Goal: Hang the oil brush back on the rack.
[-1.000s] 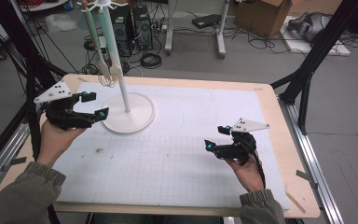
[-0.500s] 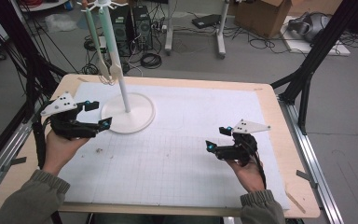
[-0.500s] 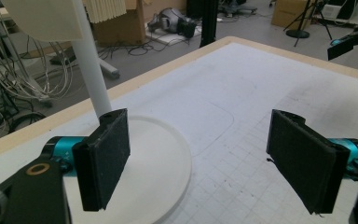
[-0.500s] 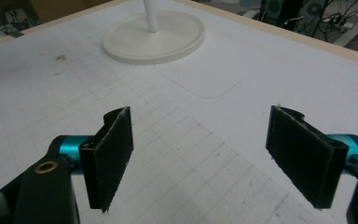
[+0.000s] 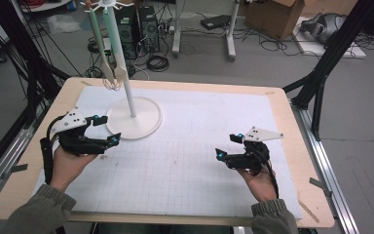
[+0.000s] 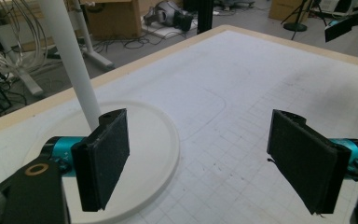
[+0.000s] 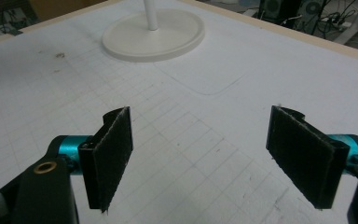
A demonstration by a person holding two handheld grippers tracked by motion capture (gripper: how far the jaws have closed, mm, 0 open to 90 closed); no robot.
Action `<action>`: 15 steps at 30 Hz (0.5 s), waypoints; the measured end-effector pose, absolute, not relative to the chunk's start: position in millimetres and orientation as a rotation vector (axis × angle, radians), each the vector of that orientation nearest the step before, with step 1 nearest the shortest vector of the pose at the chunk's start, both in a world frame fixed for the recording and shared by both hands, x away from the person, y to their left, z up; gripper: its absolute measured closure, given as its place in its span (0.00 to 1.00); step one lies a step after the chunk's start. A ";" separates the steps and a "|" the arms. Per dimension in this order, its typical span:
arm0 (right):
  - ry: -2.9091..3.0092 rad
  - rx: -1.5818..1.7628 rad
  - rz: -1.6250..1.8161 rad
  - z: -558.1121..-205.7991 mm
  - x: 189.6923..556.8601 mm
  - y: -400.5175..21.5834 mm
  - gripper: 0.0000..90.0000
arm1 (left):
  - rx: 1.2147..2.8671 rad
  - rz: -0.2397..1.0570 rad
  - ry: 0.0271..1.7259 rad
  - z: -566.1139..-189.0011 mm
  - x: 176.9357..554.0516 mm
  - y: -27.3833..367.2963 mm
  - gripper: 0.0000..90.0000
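White plastic stand (image 5: 133,117): round disc base with a raised rim, thin straight pole rising from its centre, hook crown at the top with two pale utensils (image 5: 108,48) hanging off it; their lower ends look like a whisk and a slotted head, too small to tell for sure. It sits on the far-left part of the white gridded mat (image 5: 185,161) that covers the light wooden table (image 5: 282,117). Left gripper (image 5: 108,129) hovers just beside the base's near-left edge, jaws wide apart with nothing between them; in the left gripper view one pad (image 6: 103,158) overlaps the disc rim, but I can't tell if it touches. Right gripper (image 5: 228,146) sits well apart on the right side of the mat, also spread wide and empty, aimed toward the stand across bare mat. Judgement: this reads as the approach step, nothing is grasped yet and the left hand is the one lining up on the stand. The next move probably calls for a bite on the pole or rim, or a reach up to a hanging utensil. The pole is thin, smooth and round, so centre it between the flat, felt-like black pads before closing. The mat is matte, scuffed and finely ruled.
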State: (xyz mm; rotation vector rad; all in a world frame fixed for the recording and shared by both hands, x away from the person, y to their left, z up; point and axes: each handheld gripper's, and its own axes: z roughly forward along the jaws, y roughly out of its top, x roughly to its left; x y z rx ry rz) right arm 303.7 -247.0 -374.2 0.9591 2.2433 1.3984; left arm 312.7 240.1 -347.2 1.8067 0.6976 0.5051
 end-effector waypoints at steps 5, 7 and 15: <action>2.242 0.960 1.395 -375.5 302.1 -248.3 0.24 | 1.809 0.497 0.708 -356.6 308.7 241.6 0.23; 2.241 0.963 1.396 -375.8 301.8 -248.6 0.24 | 1.810 0.494 0.707 -360.1 306.6 241.9 0.23; 2.229 0.963 1.398 -378.1 299.9 -251.2 0.23 | 1.811 0.486 0.711 -369.2 300.7 240.4 0.22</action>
